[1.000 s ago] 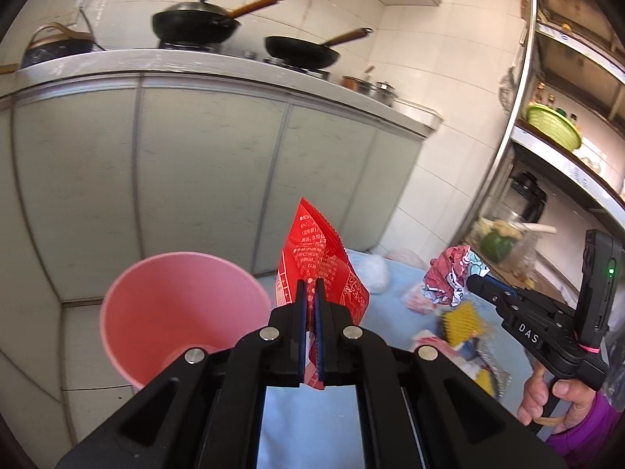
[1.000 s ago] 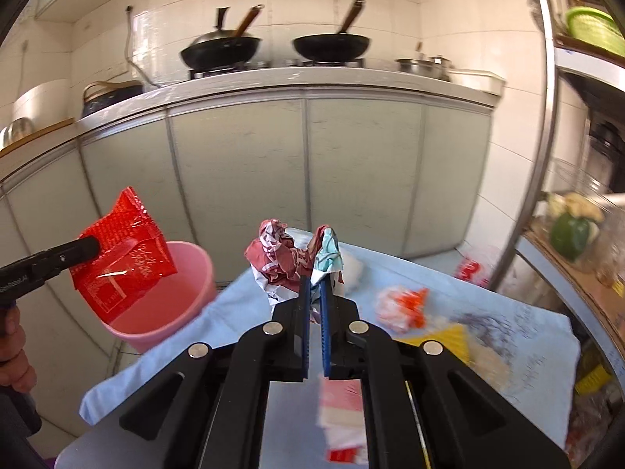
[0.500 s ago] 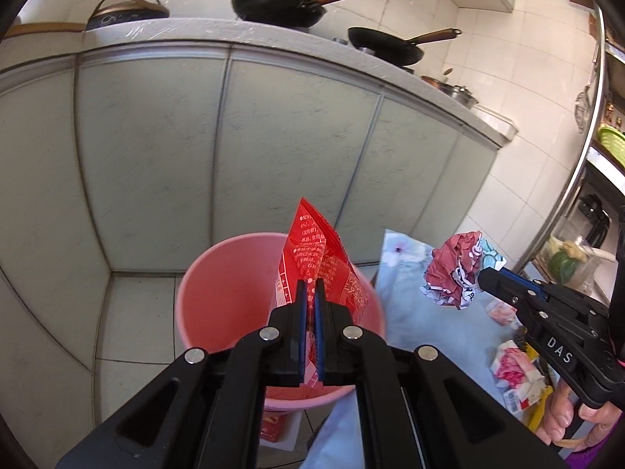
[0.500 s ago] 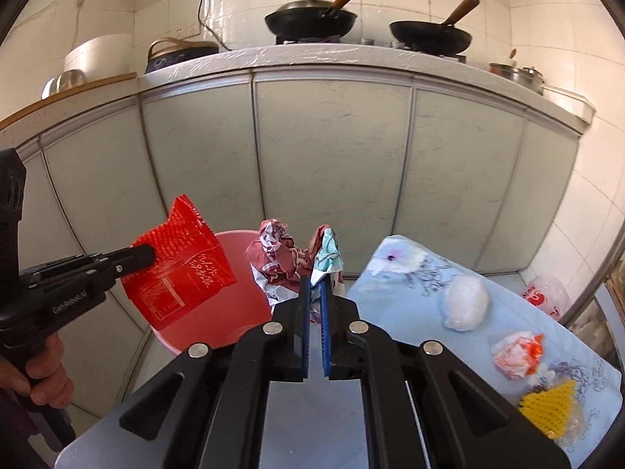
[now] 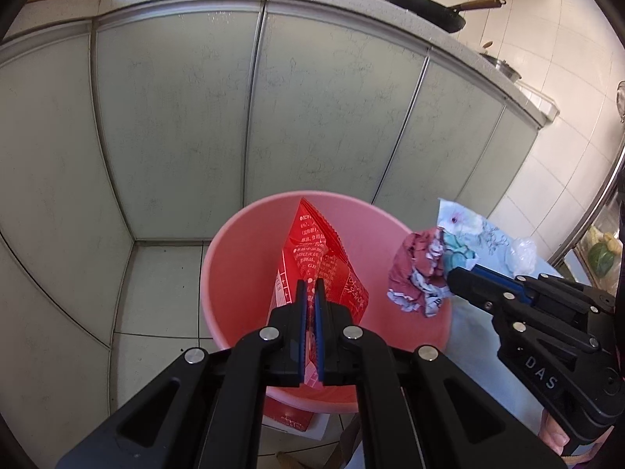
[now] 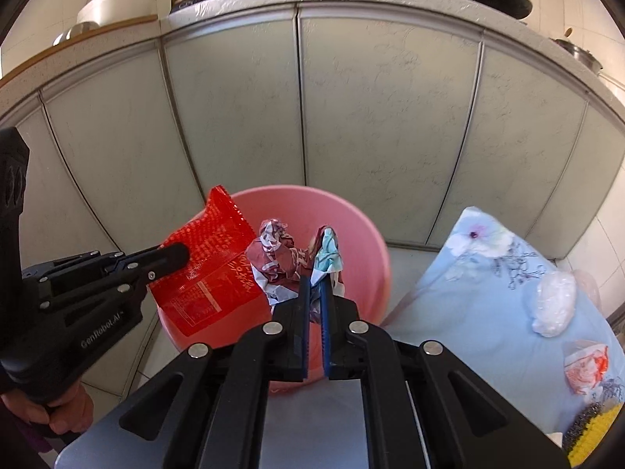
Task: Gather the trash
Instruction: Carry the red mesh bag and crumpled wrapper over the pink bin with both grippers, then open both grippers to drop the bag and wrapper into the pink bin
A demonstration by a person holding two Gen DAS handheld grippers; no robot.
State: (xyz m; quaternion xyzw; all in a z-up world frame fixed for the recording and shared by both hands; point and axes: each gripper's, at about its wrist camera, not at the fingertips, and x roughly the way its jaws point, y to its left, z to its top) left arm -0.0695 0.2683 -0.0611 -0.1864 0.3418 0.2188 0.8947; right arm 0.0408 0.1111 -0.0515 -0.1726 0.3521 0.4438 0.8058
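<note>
My left gripper is shut on a red snack wrapper and holds it over the mouth of the pink bucket. My right gripper is shut on a crumpled maroon and white wrapper, hanging over the same pink bucket. In the left wrist view the right gripper carries the crumpled wrapper just above the bucket's right rim. In the right wrist view the left gripper pinches the red wrapper at the bucket's left side.
The bucket stands on a tiled floor against pale cabinet doors. A table with a blue flowered cloth lies to the right, bearing a white plastic wad, an orange-white wrapper and a yellow scrubber. Pans sit on the counter.
Both grippers swung left and down from over the table to above the pink bucket, each still gripping its wrapper. The bucket now fills the centre of both views.
</note>
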